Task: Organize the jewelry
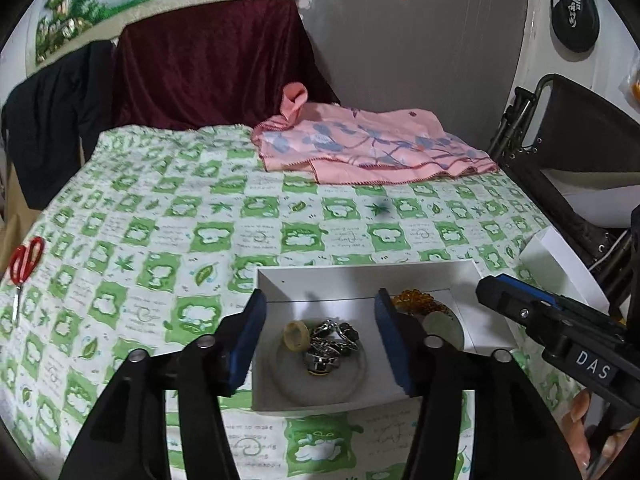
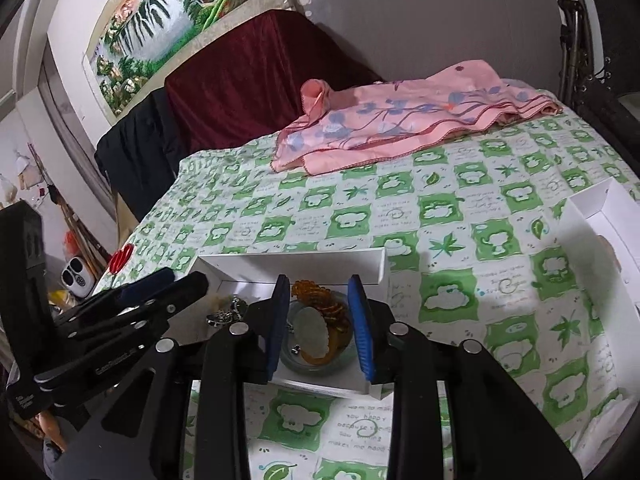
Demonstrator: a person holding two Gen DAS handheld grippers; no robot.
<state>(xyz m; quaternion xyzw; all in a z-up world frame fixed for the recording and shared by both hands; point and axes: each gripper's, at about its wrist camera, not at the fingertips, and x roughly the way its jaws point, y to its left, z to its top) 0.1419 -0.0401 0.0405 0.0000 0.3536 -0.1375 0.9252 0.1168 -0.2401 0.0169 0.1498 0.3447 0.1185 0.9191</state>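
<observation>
While both fingers (image 1: 322, 336) stand spread, rings (image 1: 330, 344) lie between the left pair.

The left gripper (image 1: 320, 336) tilts downward, jaws parted with nothing pressed between them. The right gripper (image 2: 320, 328) tilts downward too, jaws narrower and empty.

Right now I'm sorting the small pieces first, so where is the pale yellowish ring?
Left wrist view: the pale ring lies in the white box, left of the silver jewelry pile, between the left gripper's open jaws.
</observation>
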